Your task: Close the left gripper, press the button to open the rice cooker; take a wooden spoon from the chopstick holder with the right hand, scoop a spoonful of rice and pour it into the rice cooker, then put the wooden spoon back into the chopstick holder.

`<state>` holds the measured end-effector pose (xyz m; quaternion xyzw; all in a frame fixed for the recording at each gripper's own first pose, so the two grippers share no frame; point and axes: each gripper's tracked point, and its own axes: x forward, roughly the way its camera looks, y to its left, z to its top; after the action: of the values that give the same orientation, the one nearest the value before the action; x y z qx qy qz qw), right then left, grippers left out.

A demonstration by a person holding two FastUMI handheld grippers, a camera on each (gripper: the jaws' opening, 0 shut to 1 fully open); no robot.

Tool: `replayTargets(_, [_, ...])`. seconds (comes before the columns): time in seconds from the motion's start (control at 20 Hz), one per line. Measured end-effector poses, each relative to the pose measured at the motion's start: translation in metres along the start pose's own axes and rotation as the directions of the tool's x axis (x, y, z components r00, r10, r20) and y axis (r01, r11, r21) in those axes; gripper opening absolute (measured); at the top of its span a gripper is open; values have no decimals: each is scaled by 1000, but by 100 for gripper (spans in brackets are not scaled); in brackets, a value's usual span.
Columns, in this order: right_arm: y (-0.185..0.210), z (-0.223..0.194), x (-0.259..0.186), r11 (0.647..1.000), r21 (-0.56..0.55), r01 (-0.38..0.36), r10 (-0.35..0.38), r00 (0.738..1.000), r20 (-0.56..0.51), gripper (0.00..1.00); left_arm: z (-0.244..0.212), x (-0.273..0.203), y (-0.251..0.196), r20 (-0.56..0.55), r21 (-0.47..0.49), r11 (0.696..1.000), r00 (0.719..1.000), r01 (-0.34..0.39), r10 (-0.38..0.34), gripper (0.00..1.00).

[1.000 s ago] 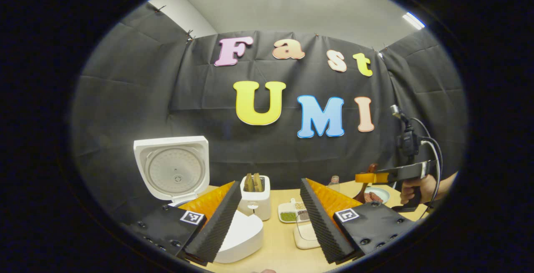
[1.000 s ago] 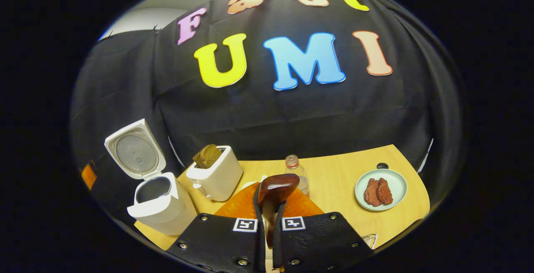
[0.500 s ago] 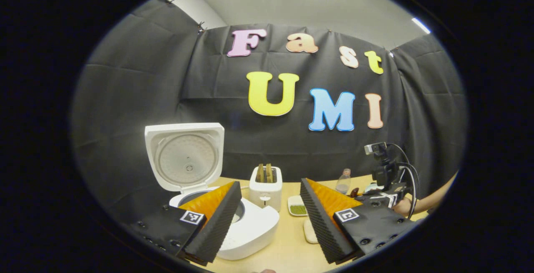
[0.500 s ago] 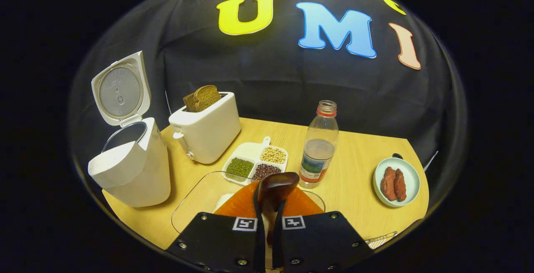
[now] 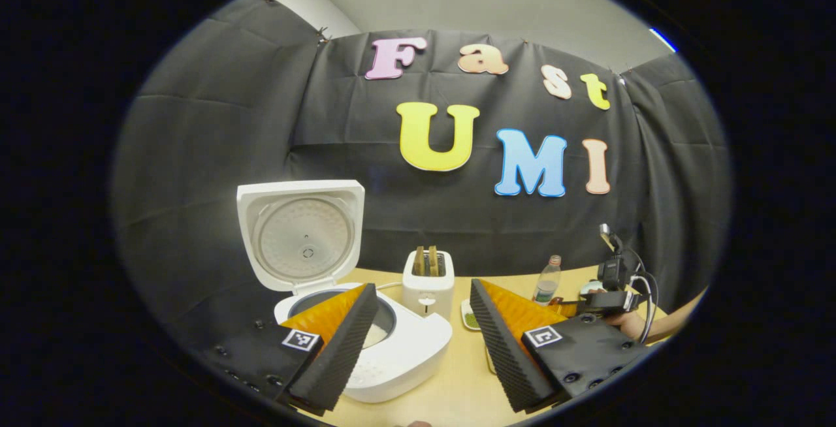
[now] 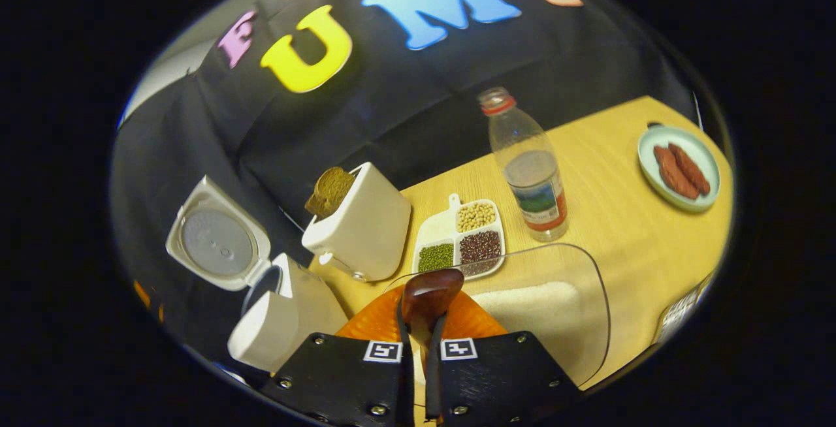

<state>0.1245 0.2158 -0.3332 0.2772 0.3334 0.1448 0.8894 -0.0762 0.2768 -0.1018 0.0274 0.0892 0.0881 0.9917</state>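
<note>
Tabletop (image 6: 627,231): right tool (image 6: 418,348) grips wooden spoon (image 6: 428,296) over rice tray (image 6: 588,322)

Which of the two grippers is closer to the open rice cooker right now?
Left. The left gripper hangs just over the rice cooker, while the right gripper, holding the wooden spoon, is off beside the rice tray.

Your left gripper (image 5: 423,322) hangs with its jaws spread wide over the table (image 5: 457,394), above the rice cooker (image 5: 366,342), whose lid stands upright. Behind sit a toaster (image 5: 428,283) and bottle (image 5: 546,281); your right gripper (image 5: 604,300) is far right.
</note>
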Motion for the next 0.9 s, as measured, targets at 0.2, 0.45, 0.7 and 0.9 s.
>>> replayTargets(0.2, [-17, 25, -16, 986, 166, -31, 19, 997, 73, 7, 1, 0, 2, -4, -7, 1000, 1000, -4, 4, 94])
replayTargets(0.45, [-17, 79, -58, 945, 298, -138, 76, 975, 211, 7, 10, 0, -3, 25, -23, 1000, 1000, 17, -17, 98])
replayTargets(0.7, [-1, 115, -95, 867, 417, -272, 140, 937, 321, 7, 13, 1, -16, 39, -9, 999, 998, 49, -48, 94])
replayTargets(0.9, [26, 126, -106, 785, 474, -398, 239, 902, 360, 7, 19, -2, -26, 59, 0, 997, 995, 77, -77, 98])
